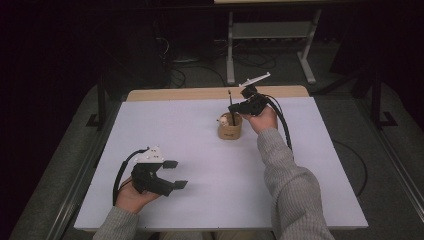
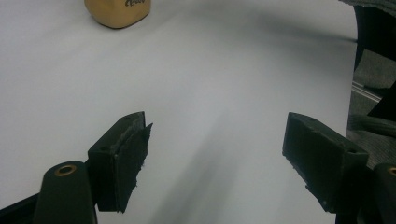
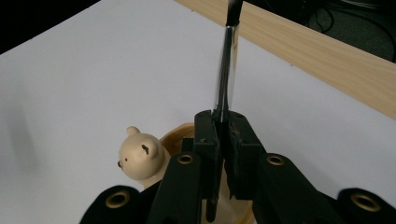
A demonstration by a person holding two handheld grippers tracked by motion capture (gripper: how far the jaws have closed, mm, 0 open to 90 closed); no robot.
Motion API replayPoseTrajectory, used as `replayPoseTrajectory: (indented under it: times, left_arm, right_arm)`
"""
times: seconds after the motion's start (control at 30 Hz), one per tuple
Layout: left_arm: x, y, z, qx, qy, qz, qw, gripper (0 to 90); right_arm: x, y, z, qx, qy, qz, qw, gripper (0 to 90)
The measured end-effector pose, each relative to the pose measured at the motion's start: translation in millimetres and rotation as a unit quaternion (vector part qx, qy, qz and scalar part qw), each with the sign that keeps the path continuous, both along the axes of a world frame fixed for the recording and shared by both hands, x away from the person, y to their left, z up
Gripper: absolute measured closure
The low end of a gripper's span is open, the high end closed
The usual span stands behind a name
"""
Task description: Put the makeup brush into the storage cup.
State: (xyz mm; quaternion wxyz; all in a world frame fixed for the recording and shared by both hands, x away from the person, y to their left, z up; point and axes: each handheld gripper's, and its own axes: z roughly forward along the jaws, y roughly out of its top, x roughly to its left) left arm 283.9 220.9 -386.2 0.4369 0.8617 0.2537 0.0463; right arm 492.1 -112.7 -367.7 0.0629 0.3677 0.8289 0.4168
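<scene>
This looks like a lab or recording workspace rather than a home. A white-covered surface [image 1: 200,150] stands on grey carpet [image 1: 350,130] in a dark room, with loose cables [image 1: 200,67] on the floor and a metal frame stand [image 1: 270,35] behind it.

In the right gripper view the pen [image 3: 227,65] runs off the top edge and its lower end hides behind the right gripper [image 3: 223,140], while the left gripper view cuts the wooden cup [image 2: 117,11] at its top edge.
</scene>
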Motion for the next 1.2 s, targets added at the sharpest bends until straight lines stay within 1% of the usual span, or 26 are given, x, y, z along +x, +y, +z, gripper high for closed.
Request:
replayPoseTrajectory:
  times: [0.03,0.07,0.1,0.13,0.17,0.2,0.27,0.5,0.63,0.83,0.87,0.9,0.93,0.97,1.0,1.1,1.13,1.2]
  left_arm:
    - [0.3,0.0,-0.1,0.0,0.0,-0.001,1.0,21.6]
    - [0.2,0.0,-0.2,0.0,0.001,0.0,1.0,21.6]
    - [0.1,-0.2,-0.3,-0.001,0.001,0.001,1.0,21.6]
    - [0.3,-0.3,-0.3,0.0,0.001,0.0,1.0,21.6]
    - [0.2,-0.5,-0.2,-0.001,0.001,0.0,1.0,21.6]
    - [0.2,-0.6,-0.1,0.0,0.001,0.0,1.0,21.6]
    - [0.4,-1.0,-0.4,-0.001,0.001,-0.001,1.0,21.7]
    - [0.4,-1.3,-0.2,-0.001,0.002,-0.001,1.0,21.7]
    - [0.4,-1.2,-0.1,-0.001,0.002,-0.001,1.0,21.7]
    - [0.6,-1.6,-0.3,-0.001,0.003,-0.001,1.0,21.7]
    - [0.5,-1.7,-0.4,0.0,0.003,-0.002,1.0,21.7]
    - [0.6,-1.6,-0.3,0.001,0.002,-0.003,1.0,21.7]
    - [0.6,-1.7,-0.3,0.001,0.003,-0.003,1.0,21.7]
    - [0.6,-1.8,-0.4,0.0,0.003,-0.002,1.0,21.7]
    - [0.7,-1.8,-0.4,0.0,0.002,-0.002,1.0,21.7]
    - [0.9,-1.6,-0.2,0.0,0.002,-0.001,1.0,21.7]
    - [1.1,-1.6,-0.2,0.0,0.0,-0.001,1.0,21.7]
    - [1.1,-1.5,-0.1,0.0,0.0,-0.001,1.0,21.7]
  right_arm:
    - [-0.4,-0.4,-0.6,0.0,0.003,-0.002,1.0,82.8]
    - [0.0,-1.5,-2.1,0.001,-0.001,0.001,1.0,82.7]
    - [-0.7,-1.1,-2.5,0.004,0.006,-0.005,1.0,82.6]
    - [-0.9,-1.6,-3.4,0.003,0.007,-0.005,1.0,82.5]
    - [-0.2,-2.6,-4.7,0.002,0.001,-0.002,1.0,82.4]
    - [-1.0,-2.5,-4.7,0.006,0.007,-0.005,0.9999,82.3]
    - [-0.4,-3.7,-6.4,0.002,0.003,-0.001,1.0,82.1]
    - [-1.8,-3.3,-6.5,-0.006,0.005,-0.008,0.9999,80.2]
    - [-2.6,-4.8,-5.8,-0.003,0.006,-0.01,0.9999,79.6]
    - [-5.4,-7.4,-5.3,0.011,0.009,-0.013,0.9998,76.1]
    - [-5.2,-8.9,-6.5,0.015,0.003,-0.007,0.9999,75.8]
    - [-6.9,-9.2,-6.1,0.019,0.01,-0.011,0.9997,75.2]
    - [-6.9,-10.5,-7.1,0.021,0.006,-0.008,0.9997,74.4]
    - [-8.0,-10.9,-7.1,0.023,0.011,-0.012,0.9996,73.7]
    - [-8.5,-12.6,-7.9,0.022,0.007,-0.009,0.9997,73.3]
    - [-10.5,-15.8,-8.2,0.022,0.007,-0.01,0.9997,71.2]
    - [-11.3,-16.7,-7.9,0.024,0.012,-0.011,0.9996,70.4]
    - [-12.7,-19.1,-7.5,0.02,0.007,-0.01,0.9997,69.4]
